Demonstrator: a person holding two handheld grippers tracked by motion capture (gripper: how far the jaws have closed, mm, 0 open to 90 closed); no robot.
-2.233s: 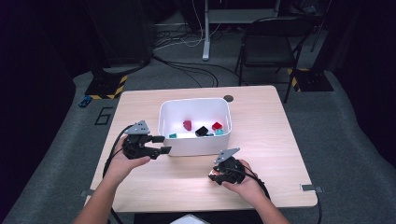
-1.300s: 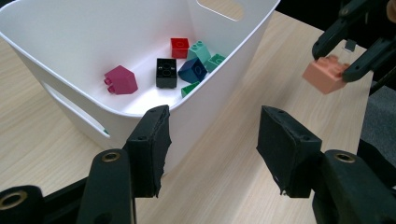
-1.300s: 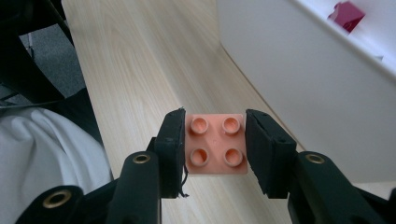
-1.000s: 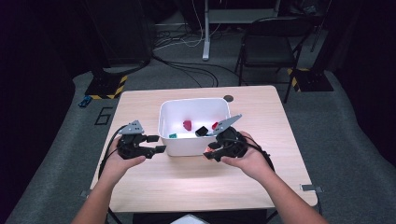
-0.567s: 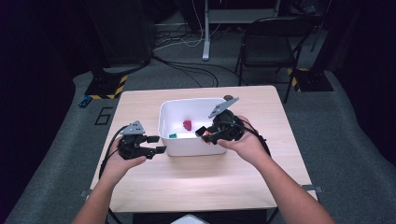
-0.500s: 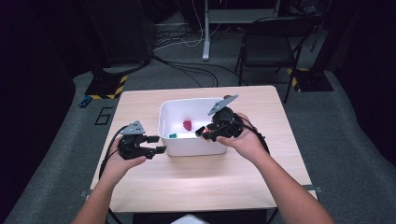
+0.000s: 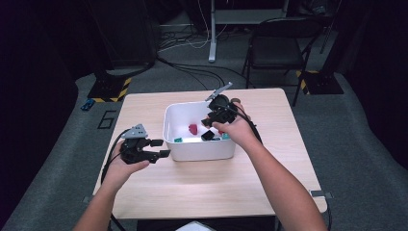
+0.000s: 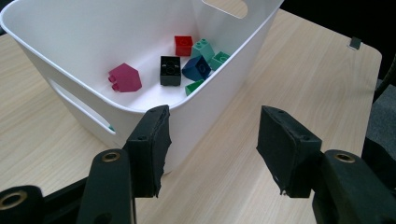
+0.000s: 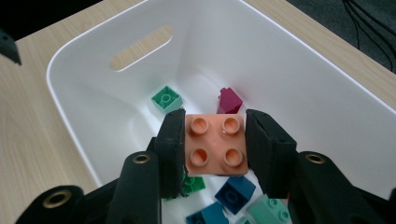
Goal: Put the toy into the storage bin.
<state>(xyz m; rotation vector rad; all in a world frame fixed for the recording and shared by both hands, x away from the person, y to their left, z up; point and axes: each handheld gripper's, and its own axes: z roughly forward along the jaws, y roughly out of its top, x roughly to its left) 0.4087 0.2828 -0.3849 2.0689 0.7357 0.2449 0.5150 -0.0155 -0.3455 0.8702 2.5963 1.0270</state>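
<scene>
A white bin point(image 7: 199, 152) stands mid-table and holds several loose bricks. My right gripper point(image 7: 211, 121) hangs over the bin's right half, shut on a peach four-stud brick point(image 9: 215, 149) that sits studs-up between the pads. Below it in the bin point(image 9: 88, 88) lie a green brick point(image 9: 166, 99), a magenta brick point(image 9: 229, 101) and blue and teal bricks point(image 9: 236, 189). My left gripper point(image 7: 161, 148) rests at the bin's left front corner, open, with nothing between its fingers point(image 8: 152, 149). Its view looks into the bin point(image 8: 219, 88) at a magenta brick point(image 8: 125, 78), a black brick point(image 8: 170, 70) and a red brick point(image 8: 183, 45).
The wooden table point(image 7: 216, 187) has bare room in front of the bin and on both sides. A black chair point(image 7: 281, 43) and floor cables point(image 7: 192, 67) lie beyond the far edge.
My right gripper has gone from the table's front right up and across to above the bin, carrying the peach brick. The left gripper has stayed put.
</scene>
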